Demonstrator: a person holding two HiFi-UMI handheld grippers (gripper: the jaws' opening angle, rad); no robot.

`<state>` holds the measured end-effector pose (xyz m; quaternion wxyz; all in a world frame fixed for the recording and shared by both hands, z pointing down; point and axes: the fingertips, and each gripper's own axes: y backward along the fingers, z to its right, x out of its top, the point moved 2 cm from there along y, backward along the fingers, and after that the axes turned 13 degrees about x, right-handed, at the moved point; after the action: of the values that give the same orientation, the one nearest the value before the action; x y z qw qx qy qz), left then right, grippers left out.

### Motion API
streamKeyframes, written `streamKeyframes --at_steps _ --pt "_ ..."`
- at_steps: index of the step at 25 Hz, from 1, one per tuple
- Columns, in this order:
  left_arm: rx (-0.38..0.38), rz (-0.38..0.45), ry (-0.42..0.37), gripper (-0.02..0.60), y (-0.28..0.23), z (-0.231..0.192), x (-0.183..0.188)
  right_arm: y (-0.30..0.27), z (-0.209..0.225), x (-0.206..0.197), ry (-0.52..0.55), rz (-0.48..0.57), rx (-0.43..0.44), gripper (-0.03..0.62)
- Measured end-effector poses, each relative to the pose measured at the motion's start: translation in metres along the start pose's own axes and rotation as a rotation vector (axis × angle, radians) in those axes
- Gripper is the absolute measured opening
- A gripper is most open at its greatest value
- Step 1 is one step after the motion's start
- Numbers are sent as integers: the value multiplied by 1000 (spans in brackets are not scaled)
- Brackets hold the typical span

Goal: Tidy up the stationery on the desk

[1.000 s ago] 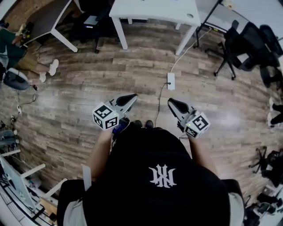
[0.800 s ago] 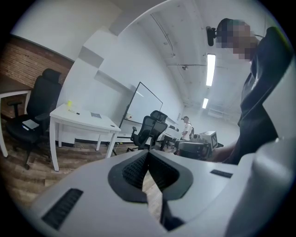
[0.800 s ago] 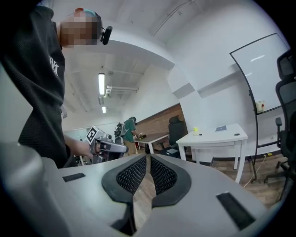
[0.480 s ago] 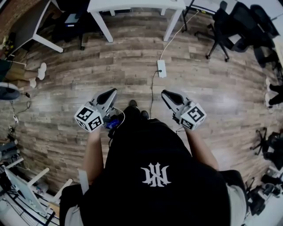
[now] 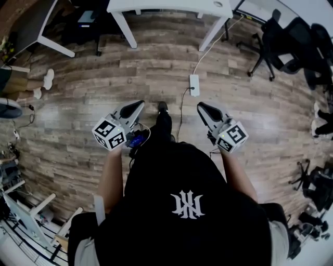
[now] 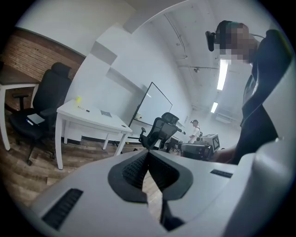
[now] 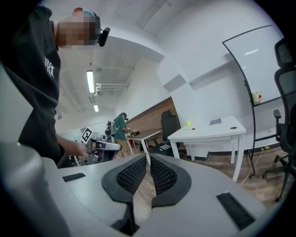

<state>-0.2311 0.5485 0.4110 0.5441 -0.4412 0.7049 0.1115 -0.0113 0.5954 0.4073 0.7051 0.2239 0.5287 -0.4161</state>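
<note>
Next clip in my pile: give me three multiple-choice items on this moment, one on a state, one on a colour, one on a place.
1. How do the left gripper and the right gripper stand?
A. both wide open
B. both shut, with nothing between the jaws
C. each shut on a pen

2. What colour is the desk ahead?
A. white
B. black
C. red

3. Where does the power strip lie?
A. on the desk
B. in the right gripper
C. on the floor, between the desk and the grippers

Key:
1 B: each gripper view shows its pads meeting at the tips, with nothing held.
2 A: its top and legs are white in all three views.
3 C: the head view shows it on the wooden boards, with its cable trailing.
</note>
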Motion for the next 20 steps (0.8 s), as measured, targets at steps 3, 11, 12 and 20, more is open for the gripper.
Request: streamKeyframes --at_steps 3,11,12,20 --pt "-11 14 2 3 -26 -29 25 -25 33 18 4 -7 -7 51" --pt "-32 19 40 3 -95 -98 86 -77 118 73 11 -14 -53 51" --pt "-42 19 44 2 -104 -104 90 -81 125 78 15 -15 -59 51" --pt "-122 17 29 3 -161 -122 122 -99 176 99 14 -13 -112 51"
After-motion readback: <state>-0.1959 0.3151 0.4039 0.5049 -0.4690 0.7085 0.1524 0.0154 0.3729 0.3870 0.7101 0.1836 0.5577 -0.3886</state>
